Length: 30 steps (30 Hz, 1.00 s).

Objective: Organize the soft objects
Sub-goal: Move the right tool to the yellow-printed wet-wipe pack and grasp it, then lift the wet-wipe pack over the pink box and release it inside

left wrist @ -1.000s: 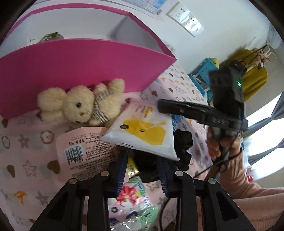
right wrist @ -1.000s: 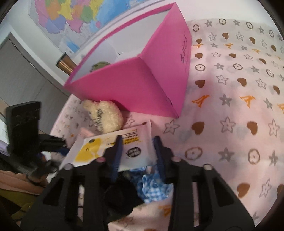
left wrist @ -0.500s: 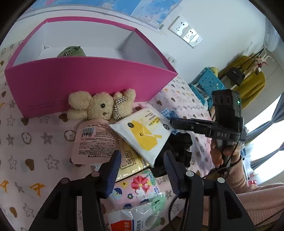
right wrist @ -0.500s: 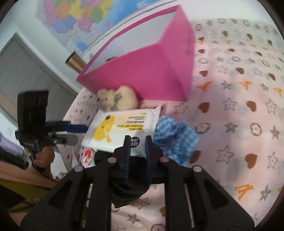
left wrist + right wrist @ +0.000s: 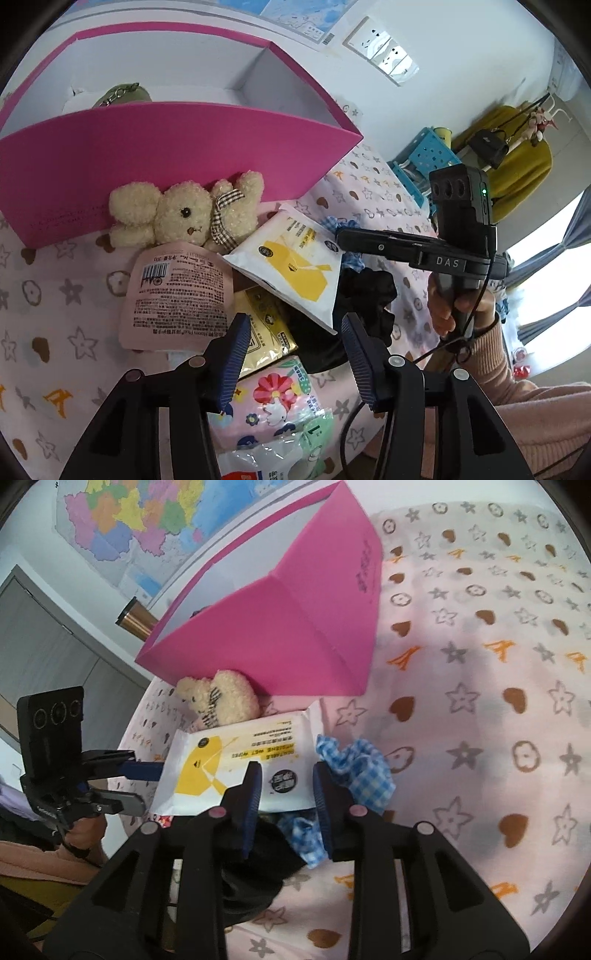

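I see a white wet-wipe pack (image 5: 236, 768) with a yellow panel lying tilted atop a pile of soft packets, just in front of a cream teddy bear (image 5: 188, 214). My right gripper (image 5: 286, 775) is opening, its jaws either side of the pack's near edge, not pressing. My left gripper (image 5: 291, 332) hangs open over the pile. The pink box (image 5: 166, 155) behind holds a green item (image 5: 122, 94).

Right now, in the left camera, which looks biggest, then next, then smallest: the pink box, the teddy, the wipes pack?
1. pink box, biggest by far.
2. and 3. wipes pack and teddy look about alike; the pack lies nearer the camera, so I won't rank them.
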{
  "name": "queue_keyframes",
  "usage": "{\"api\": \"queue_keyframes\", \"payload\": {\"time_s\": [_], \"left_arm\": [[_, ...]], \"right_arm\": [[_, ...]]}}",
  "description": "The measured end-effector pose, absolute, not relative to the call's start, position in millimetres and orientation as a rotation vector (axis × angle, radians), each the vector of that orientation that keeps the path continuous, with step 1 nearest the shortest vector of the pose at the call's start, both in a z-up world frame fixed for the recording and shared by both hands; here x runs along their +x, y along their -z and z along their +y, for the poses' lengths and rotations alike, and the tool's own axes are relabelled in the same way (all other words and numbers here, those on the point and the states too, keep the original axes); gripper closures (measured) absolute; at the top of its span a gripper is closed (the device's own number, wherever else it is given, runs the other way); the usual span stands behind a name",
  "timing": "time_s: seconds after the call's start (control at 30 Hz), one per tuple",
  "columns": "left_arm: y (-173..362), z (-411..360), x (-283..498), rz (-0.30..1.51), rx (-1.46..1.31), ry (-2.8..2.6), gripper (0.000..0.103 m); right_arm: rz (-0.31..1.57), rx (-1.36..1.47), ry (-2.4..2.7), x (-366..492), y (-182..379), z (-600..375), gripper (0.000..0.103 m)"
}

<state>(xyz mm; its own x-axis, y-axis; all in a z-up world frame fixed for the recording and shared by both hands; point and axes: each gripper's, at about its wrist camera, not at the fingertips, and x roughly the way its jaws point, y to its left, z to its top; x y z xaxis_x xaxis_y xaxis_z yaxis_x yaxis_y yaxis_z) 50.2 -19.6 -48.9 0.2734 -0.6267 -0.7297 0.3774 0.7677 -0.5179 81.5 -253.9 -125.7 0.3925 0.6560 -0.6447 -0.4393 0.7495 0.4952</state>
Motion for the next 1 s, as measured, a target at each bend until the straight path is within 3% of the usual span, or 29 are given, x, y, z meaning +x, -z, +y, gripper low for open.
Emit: {"api": "queue_keyframes", "payload": {"time_s": [0.07,0.17,0.37,0.77,1.0], "left_arm": [[50.9,-17.9,49.7,1.107,-0.278,0.698,0.051],[51.4,-15.3,49.0,1.105,-0.284,0.706,0.051],[51.2,-18.3,51.5,1.121,-0.284,0.699,0.053],[57.7,-14.2,58.9,1.142,-0.265,0.631,0.077],[59.7,-22.6,58.0,1.134,-0.197,0.61,0.08]], "right_arm": [[0.925,0.255,-0.686,79.8,123.8,-256.9,0.072],[0.916,0.249,-0.665,79.6,122.7,-260.4,0.063],[0.948,0.244,-0.686,86.7,130.8,-258.6,0.063],[0.887,0.193,-0.791,53.3,115.6,-243.9,0.063],[0.885,0.201,-0.686,54.6,119.3,-254.6,0.063]]}}
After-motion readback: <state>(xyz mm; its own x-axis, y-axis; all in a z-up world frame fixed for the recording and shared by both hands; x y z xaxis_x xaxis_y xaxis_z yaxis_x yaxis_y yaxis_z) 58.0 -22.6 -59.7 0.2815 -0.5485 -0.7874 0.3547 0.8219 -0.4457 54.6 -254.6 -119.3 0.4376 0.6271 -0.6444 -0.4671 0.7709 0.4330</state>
